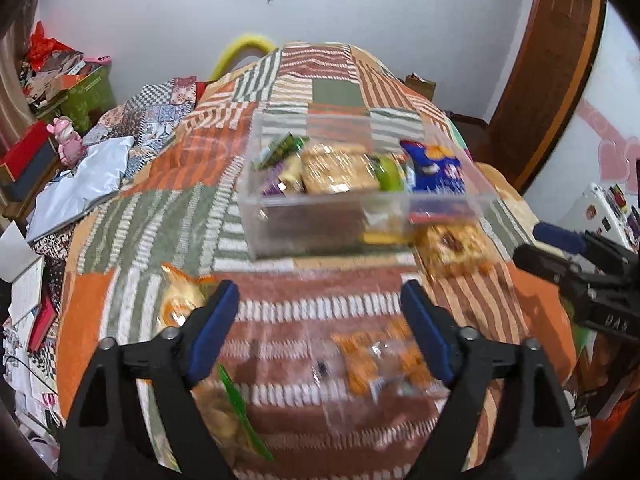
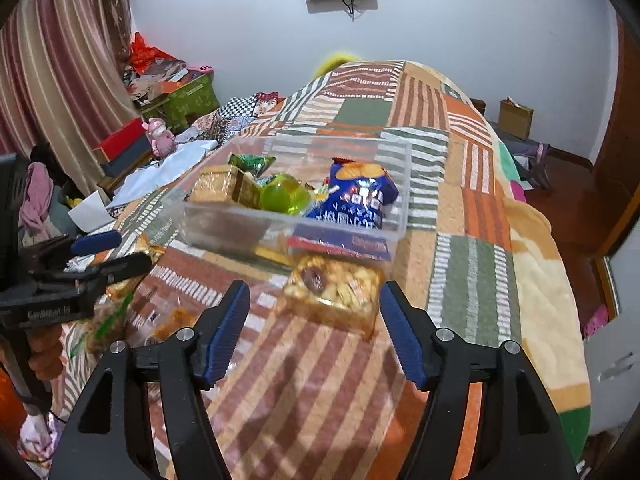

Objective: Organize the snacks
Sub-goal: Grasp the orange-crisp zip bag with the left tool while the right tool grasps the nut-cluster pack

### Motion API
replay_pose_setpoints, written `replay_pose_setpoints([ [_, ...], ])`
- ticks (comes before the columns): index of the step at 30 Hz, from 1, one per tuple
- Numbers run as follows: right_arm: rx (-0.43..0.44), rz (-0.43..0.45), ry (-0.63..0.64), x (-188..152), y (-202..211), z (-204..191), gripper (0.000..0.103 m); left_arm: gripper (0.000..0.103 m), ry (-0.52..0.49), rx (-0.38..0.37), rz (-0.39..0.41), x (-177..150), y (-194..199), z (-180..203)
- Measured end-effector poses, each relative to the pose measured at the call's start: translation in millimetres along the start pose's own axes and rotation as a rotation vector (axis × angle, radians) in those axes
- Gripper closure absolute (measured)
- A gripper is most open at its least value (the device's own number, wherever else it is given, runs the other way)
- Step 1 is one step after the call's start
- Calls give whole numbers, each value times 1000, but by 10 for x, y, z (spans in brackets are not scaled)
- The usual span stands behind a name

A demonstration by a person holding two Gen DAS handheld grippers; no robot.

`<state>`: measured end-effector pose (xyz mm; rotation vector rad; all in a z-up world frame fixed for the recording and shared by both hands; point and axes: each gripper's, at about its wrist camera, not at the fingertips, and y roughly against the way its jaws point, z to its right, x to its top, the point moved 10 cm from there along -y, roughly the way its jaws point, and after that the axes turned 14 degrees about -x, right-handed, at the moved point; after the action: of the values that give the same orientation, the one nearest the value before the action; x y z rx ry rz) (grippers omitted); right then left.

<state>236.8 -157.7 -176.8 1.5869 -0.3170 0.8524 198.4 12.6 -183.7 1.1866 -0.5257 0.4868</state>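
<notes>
left tool (image 1: 320, 328) hangs with its pads apart and nothing clamped, and a clear packet of orange crackers (image 1: 380, 360) lies on the bed's patchwork blanket (image 1: 140, 216) just below its right pad. right tool (image 2: 314, 328) is spread too, empty, with the nutty snack bar (image 2: 336, 288) just ahead between its tips, not gripped. beyond both sits the clear bin (image 1: 280, 220), already holding a blue cookie bag (image 2: 356, 196), a green jelly cup (image 2: 284, 196) and more. here's the risk: the blanket is soft and the wrappers slick, so a pad could skid a packet away or pinch fabric with it. the bar rests right against the bin wall, so a careless reach could shove the bin.
</notes>
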Motion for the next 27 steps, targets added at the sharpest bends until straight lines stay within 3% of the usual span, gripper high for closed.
replay_pose_setpoints([
  [9,0,-19,5,-183,-4,10,30,9,-29,-28,-76,-445,-137,293],
  [17,-8,-45,12,-183,-162,-3,30,5,3,-41,-142,-562,-494,330],
  [19,-9,-57,1,-173,-219,28,30,0,5,-37,-135,-569,-561,309],
  [27,-20,-100,3,-153,-491,11,29,0,41,-87,-142,-597,-709,266],
])
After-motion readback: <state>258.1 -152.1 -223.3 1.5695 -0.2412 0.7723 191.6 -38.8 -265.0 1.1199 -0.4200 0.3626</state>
